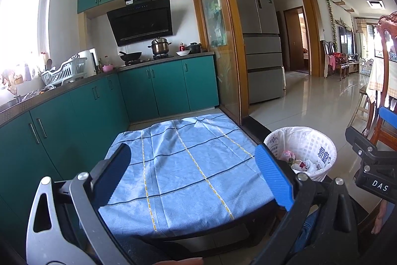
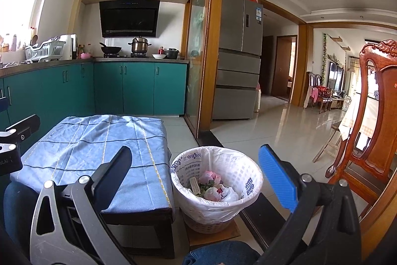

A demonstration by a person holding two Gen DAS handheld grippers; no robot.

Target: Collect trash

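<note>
A white lattice waste basket [image 2: 250,180] lined with a white printed plastic bag stands on the floor right of a low table. It holds crumpled pink and white trash [image 2: 215,188]; it also shows in the left wrist view [image 1: 320,148]. The low table carries a blue checked cloth [image 1: 188,165], bare of trash, also seen in the right wrist view [image 2: 99,140]. My left gripper [image 1: 196,165] is open and empty above the cloth. My right gripper [image 2: 198,173] is open and empty above the basket's near side. The right gripper's body [image 1: 372,163] shows at the left view's right edge.
Teal kitchen cabinets [image 2: 139,88] with a worktop, stove and pots run behind and left. A glass sliding door [image 2: 198,66] and a grey fridge [image 2: 238,56] stand at the back. A carved wooden chair [image 2: 372,121] is close on the right. Tiled floor leads to a living room.
</note>
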